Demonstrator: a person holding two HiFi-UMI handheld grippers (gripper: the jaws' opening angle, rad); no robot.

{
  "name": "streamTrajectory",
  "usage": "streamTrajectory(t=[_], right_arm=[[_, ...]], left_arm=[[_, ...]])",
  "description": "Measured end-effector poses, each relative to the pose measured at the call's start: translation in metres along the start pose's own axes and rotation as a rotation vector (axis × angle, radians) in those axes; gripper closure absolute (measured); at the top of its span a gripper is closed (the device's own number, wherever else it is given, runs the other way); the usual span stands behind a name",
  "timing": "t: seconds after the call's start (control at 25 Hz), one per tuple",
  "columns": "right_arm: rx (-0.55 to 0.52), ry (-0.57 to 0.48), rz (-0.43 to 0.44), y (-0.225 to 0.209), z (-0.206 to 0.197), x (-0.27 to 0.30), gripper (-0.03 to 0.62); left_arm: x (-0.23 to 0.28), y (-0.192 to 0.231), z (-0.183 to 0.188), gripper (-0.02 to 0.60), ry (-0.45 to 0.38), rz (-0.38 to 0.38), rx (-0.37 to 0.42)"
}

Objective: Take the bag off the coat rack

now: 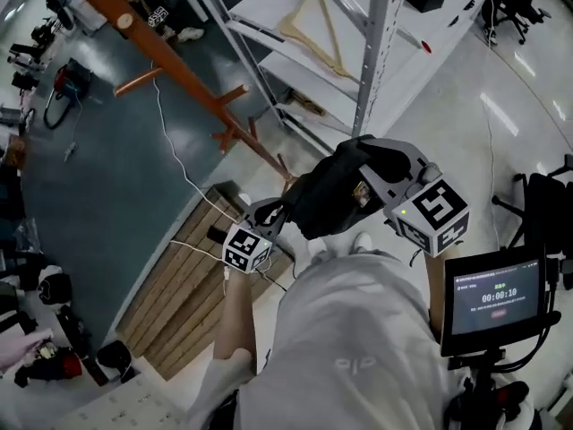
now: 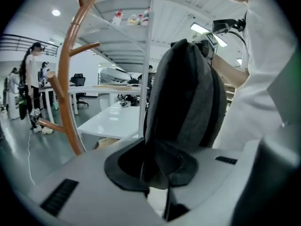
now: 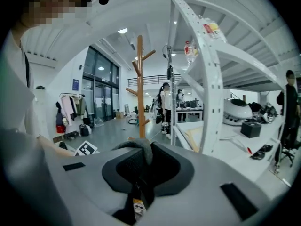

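Observation:
A dark grey bag [image 1: 336, 191] hangs in the air between my two grippers, just in front of the person's body and clear of the wooden coat rack [image 1: 170, 56]. My left gripper [image 1: 276, 215] is shut on the bag's lower edge. In the left gripper view the bag [image 2: 186, 88] rises upright from the jaws [image 2: 155, 166], with the rack [image 2: 70, 79] off to the left. My right gripper [image 1: 374, 184] is shut on the bag's grey handle strap [image 3: 136, 149]. In the right gripper view, the rack [image 3: 140, 79] stands well behind the gripper [image 3: 140, 173].
White metal shelving [image 1: 376, 43] with a wooden hanger [image 1: 313, 25] stands to the right of the rack. A wooden pallet [image 1: 192, 285] and a white cable [image 1: 175, 150] lie on the floor. A small screen [image 1: 492, 298] sits at lower right. People [image 3: 164, 102] stand in the background.

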State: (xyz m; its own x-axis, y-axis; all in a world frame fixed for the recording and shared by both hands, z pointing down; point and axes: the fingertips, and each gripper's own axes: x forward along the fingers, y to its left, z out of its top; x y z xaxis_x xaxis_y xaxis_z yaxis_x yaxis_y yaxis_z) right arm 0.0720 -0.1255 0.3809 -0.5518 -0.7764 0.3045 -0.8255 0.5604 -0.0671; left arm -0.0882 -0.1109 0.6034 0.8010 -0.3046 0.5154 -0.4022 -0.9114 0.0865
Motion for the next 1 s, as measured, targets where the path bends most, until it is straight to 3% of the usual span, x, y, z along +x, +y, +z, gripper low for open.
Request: streamTrajectory(t=[0.16,0.32,0.44,0.56,0.8,1.0], right_arm=[[0.017,0.015,-0.156,-0.094,-0.038,-0.003,0.543],[0.056,0.022,-0.336,-0.152,-0.075,-0.034,0.543],[0.079,0.030,-0.456,-0.170,-0.088,-0.072,0.543],[0.099,0.040,-0.549,-0.189,-0.099,-0.103,0.543],[0.144,0.051,-0.708,-0.207,-0.112,-0.160,0.543],[0.165,0.053,-0.796,-0.209,-0.117,-0.194,0.543]], left_arm=[[0.083,0.031,0.012,0.543,0.025,-0.084,0.037],[0.138,0.042,0.048,0.543,-0.076,-0.154,0.019],[0.155,0.034,0.092,0.543,-0.197,-0.210,-0.064],[0.176,0.019,0.129,0.543,-0.259,-0.281,-0.106],[0.207,-0.031,0.183,0.543,-0.281,-0.423,-0.043],[0.222,-0.061,0.206,0.543,-0.297,-0.510,-0.033]])
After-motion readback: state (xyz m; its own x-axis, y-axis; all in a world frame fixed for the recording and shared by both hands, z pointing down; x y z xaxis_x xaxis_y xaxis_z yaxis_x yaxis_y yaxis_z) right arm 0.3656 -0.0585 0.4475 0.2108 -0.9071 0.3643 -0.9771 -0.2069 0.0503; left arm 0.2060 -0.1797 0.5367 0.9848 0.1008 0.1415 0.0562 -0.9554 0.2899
